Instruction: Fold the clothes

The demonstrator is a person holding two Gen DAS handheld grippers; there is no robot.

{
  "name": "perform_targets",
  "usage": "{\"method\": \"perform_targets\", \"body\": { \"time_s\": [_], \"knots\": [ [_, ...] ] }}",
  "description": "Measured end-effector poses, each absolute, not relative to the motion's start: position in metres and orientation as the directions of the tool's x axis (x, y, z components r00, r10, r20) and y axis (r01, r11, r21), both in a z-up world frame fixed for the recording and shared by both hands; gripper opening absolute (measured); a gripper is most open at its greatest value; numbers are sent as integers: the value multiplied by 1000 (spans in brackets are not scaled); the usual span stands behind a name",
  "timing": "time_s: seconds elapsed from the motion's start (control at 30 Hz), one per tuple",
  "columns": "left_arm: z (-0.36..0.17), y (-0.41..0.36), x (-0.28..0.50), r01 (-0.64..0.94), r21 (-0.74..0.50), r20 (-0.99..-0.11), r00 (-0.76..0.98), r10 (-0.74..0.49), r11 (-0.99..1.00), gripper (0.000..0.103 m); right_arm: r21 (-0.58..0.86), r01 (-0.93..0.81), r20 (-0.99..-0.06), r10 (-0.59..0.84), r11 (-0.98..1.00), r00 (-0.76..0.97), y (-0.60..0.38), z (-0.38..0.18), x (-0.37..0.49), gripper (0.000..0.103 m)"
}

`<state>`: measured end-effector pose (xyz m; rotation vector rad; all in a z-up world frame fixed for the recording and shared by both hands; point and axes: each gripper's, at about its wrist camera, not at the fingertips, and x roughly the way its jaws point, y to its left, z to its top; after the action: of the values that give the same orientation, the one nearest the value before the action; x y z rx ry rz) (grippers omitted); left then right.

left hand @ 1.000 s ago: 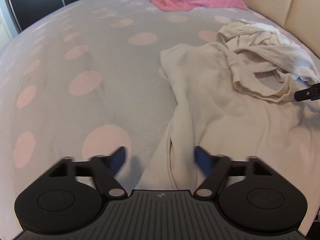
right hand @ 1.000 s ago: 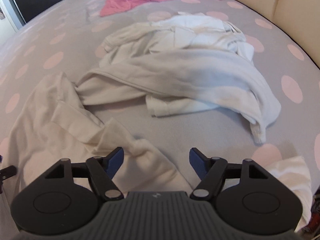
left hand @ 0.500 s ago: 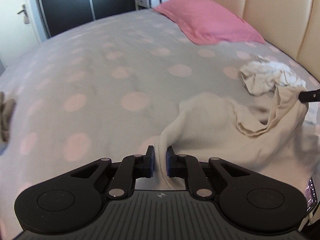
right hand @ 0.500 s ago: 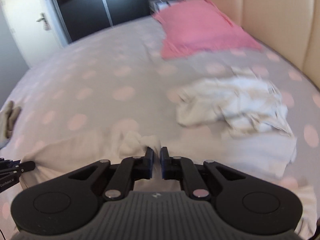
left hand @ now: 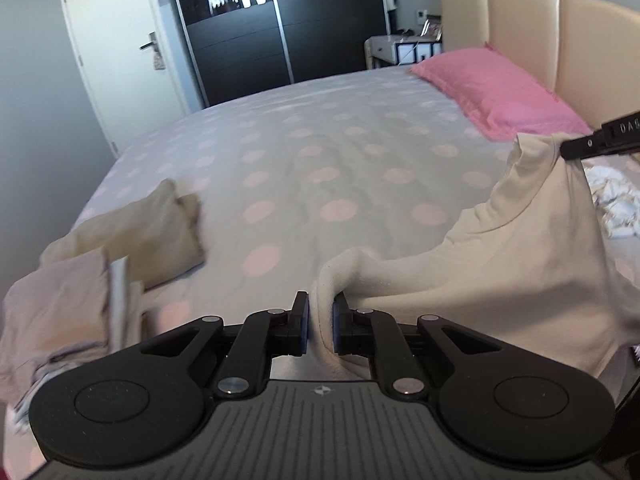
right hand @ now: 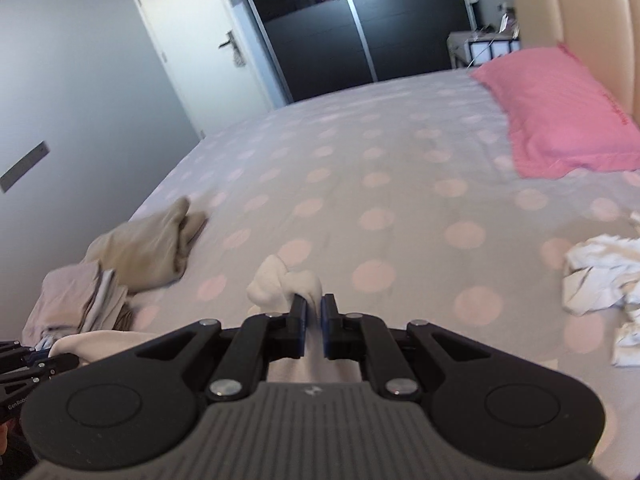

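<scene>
A cream garment (left hand: 500, 264) hangs stretched between my two grippers above the bed. My left gripper (left hand: 321, 322) is shut on one edge of it. My right gripper (right hand: 314, 322) is shut on another edge, with a bunch of the cream garment (right hand: 284, 284) poking out past its tips. In the left wrist view the right gripper's tip (left hand: 596, 142) pinches the cloth at the upper right. The left gripper's tip (right hand: 28, 360) shows at the lower left of the right wrist view.
The bed (left hand: 320, 160) has a grey cover with pink dots. Folded clothes (left hand: 132, 232) lie stacked at the left (right hand: 140, 252). A crumpled white pile (right hand: 604, 280) lies at the right. A pink pillow (left hand: 492, 88) rests by the beige headboard (left hand: 560, 32). A dark wardrobe and a door stand beyond.
Both grippers shut on the cream garment and lifted it off the bed. The views tilted up from the bed surface to the room.
</scene>
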<state>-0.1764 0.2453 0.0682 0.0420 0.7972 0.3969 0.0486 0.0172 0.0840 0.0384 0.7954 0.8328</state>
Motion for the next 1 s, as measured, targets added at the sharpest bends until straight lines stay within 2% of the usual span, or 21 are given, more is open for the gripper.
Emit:
{"method": "perform_targets", "body": {
  "time_s": [0.1, 0.3, 0.53, 0.67, 0.73, 0.77, 0.8, 0.93, 1.0],
  "knots": [
    [50, 257, -195, -346, 192, -740, 564, 368, 918, 9, 279, -659, -694, 621, 698, 364, 31, 62, 36, 9],
    [-1, 251, -216, -254, 148, -867, 432, 249, 956, 9, 192, -621, -859, 437, 760, 268, 26, -12, 23, 9],
    [-47, 235, -227, -117, 114, -949, 282, 143, 987, 11, 162, -585, -944, 297, 795, 142, 8, -80, 11, 9],
    [-44, 232, -228, -75, 108, -952, 278, 125, 991, 23, 135, -623, -957, 265, 771, 120, 6, -93, -3, 9],
    [-36, 231, -229, -58, 99, -951, 289, 111, 993, 35, 136, -618, -958, 261, 774, 116, 2, -96, -5, 9],
    [-32, 229, -228, -45, 92, -949, 297, 101, 995, 47, 137, -615, -959, 259, 776, 113, 0, -97, -6, 8],
    [-27, 227, -227, -28, 86, -947, 308, 90, 996, 53, 137, -613, -960, 257, 778, 111, -2, -99, -7, 1],
    [-11, 218, -213, 50, 86, -935, 350, 63, 995, 53, 139, -603, -963, 249, 786, 102, -9, -104, -11, 2],
    [-5, 214, -201, 83, 96, -925, 376, 58, 992, 55, 140, -598, -965, 245, 789, 97, -13, -106, -12, 7]
  ]
}}
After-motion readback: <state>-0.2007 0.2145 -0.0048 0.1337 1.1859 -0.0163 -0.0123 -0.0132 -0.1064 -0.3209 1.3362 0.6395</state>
